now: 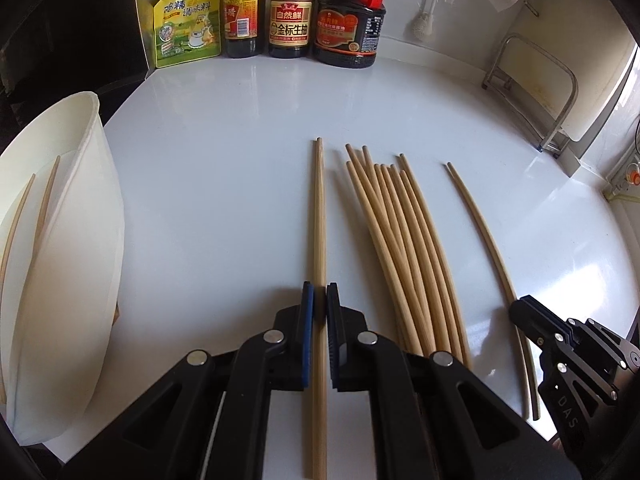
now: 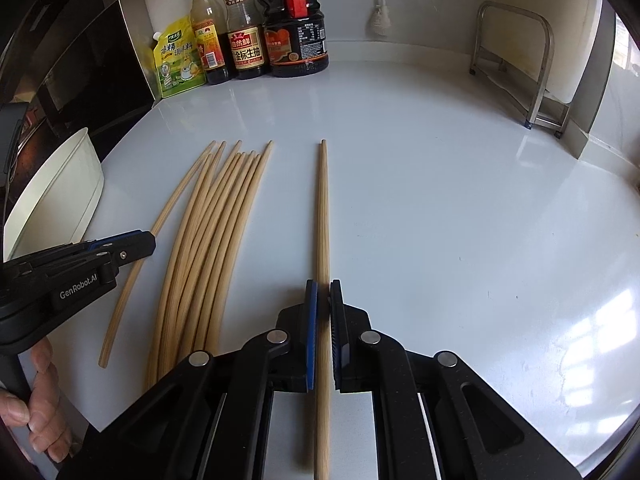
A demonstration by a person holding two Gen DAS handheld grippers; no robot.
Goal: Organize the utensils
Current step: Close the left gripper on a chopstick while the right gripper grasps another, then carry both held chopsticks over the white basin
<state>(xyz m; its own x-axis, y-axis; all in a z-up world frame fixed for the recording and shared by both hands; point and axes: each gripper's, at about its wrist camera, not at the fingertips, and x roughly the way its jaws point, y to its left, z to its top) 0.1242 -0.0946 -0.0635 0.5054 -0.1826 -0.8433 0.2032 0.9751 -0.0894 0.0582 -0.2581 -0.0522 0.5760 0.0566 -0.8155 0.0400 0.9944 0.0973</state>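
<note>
Two chopsticks (image 1: pixel 24 216) inside the white container (image 1: pixel 80 208) show only left-wrist.

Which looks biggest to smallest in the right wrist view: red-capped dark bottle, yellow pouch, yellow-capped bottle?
1. red-capped dark bottle
2. yellow-capped bottle and yellow pouch: too alike to rank; the bottle is taller, the pouch wider.

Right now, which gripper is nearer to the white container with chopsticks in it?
Left. The left gripper is beside the white container, shut on a chopstick pair. The right gripper sits past the loose chopstick pile, farther away.
</note>
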